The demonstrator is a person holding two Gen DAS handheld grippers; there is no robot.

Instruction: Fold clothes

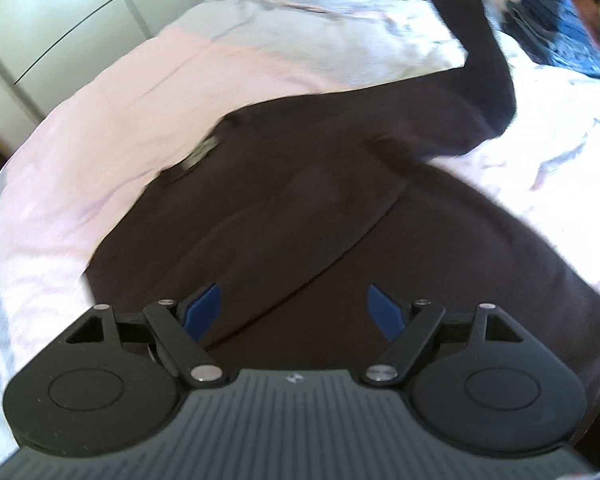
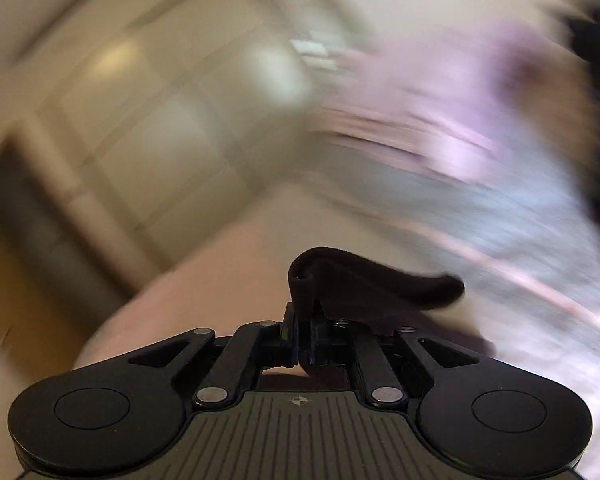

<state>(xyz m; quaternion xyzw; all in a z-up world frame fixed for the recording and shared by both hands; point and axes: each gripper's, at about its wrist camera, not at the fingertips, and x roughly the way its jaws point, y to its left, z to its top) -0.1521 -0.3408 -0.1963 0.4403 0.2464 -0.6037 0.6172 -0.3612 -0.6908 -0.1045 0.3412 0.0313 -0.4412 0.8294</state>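
- Right claw (image 2: 304, 344) is clamped on a bunched edge of the dark brown garment (image 2: 364, 284), and its jaws have met on the cloth. The cloth stands up just ahead of the fingertips and trails off to the right of them.
- Left claw (image 1: 296, 308) hangs with its jaws spread wide and nothing between the blue pads (image 1: 204, 304). The same dark brown garment (image 1: 300, 208) lies flat directly under and ahead of them on the pink bedsheet (image 1: 112, 128).
- Judging by the raised strip that rises to the far right of the left claw, a sleeve or side is being carried over the body of the garment. To do this well, keep the right claw's pinch firm and carry the edge low and steady. The left claw could press the cloth below it so the body does not drag. The heavy blur suggests a fast swing, which risks a crooked fold.
- Left wrist view alone shows the garment's layout: a diagonal fold line just ahead of the claw, a pale label (image 1: 200, 152) further off to the left, and a dark heap of other clothes (image 1: 556, 12) at far right.
- Right wrist view alone shows the grip itself. Beyond it all is smeared: pale cupboard doors (image 2: 148, 128) to the left, pink bedding to the right.
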